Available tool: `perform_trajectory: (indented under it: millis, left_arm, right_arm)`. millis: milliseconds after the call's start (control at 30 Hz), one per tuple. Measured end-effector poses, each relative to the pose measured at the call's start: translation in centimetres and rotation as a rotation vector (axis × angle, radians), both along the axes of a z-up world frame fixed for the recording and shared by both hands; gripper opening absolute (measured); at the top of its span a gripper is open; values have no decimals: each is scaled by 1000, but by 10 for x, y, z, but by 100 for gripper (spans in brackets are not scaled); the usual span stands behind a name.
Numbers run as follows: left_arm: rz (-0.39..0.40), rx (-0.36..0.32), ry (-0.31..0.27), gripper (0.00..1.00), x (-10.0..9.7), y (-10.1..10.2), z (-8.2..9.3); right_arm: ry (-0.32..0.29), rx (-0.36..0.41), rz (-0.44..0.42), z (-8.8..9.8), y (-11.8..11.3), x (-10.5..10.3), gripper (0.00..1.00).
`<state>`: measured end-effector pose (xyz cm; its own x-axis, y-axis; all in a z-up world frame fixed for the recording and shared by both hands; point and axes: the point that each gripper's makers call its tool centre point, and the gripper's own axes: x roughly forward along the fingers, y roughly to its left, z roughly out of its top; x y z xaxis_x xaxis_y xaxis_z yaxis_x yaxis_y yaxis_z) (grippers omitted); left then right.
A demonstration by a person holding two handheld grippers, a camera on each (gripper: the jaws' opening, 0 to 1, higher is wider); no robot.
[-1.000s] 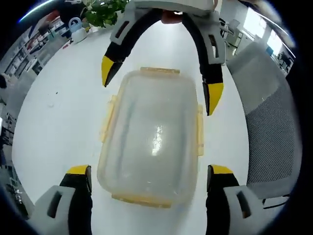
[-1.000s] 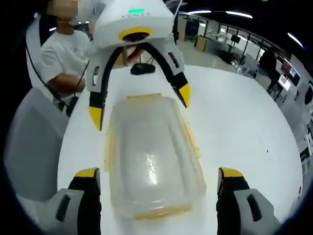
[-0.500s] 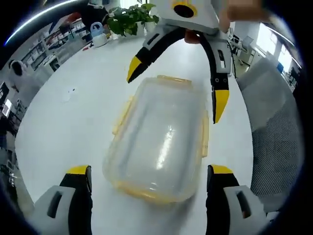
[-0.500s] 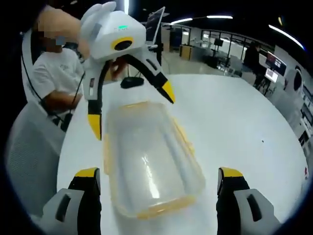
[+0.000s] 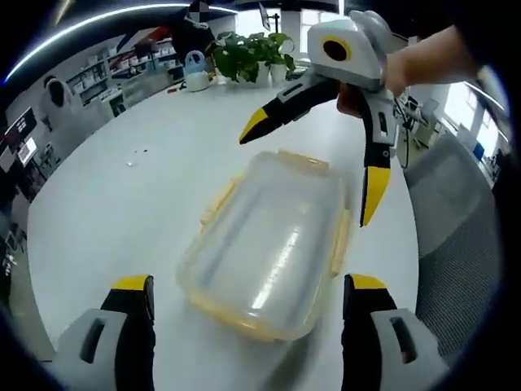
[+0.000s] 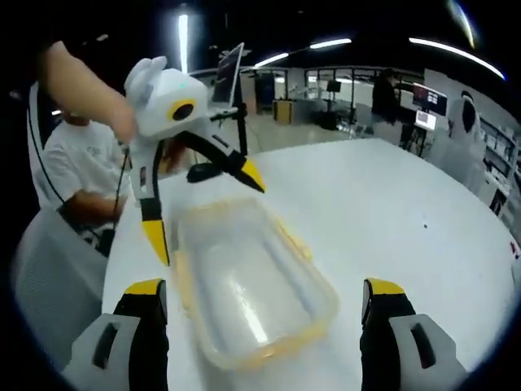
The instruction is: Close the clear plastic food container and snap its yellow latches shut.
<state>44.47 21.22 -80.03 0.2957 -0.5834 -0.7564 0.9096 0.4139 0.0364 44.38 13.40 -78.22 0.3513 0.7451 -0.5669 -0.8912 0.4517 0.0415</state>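
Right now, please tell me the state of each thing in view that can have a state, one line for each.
clear plastic food container: lid on, resting on the white table.
yellow latches: cannot tell whether snapped shut.
left gripper: open, above the container.
right gripper: open, above the container.

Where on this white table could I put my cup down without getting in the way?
Bare table stretches between the clear container and the potted plants; in the right gripper view, a wide bare stretch lies beside the container. It is crowded around the container, with the left gripper and right gripper open over it.
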Motion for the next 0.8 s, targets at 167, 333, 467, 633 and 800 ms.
perform_trajectory:
  millis: [167,333,467,633,800]
  left_arm:
    - [36,-35,-20,98,3,3,6]
    - [86,-78,-26,98,4,6,10]
    - [101,-75,-20,97,-1,11,5]
    - [120,-91,-26,97,-3,14,7]
    - [162,-133,-50,97,-1,15,13]
  right_arm:
    - [-3,19,-25,1,-2,-1,100]
    - [-13,54,-63,6,-5,2,100]
    - [-16,72,-87,8,-8,2,100]
    - [-12,88,-97,9,-9,-2,100]
    - [-22,132,-143,13,-10,0,100]
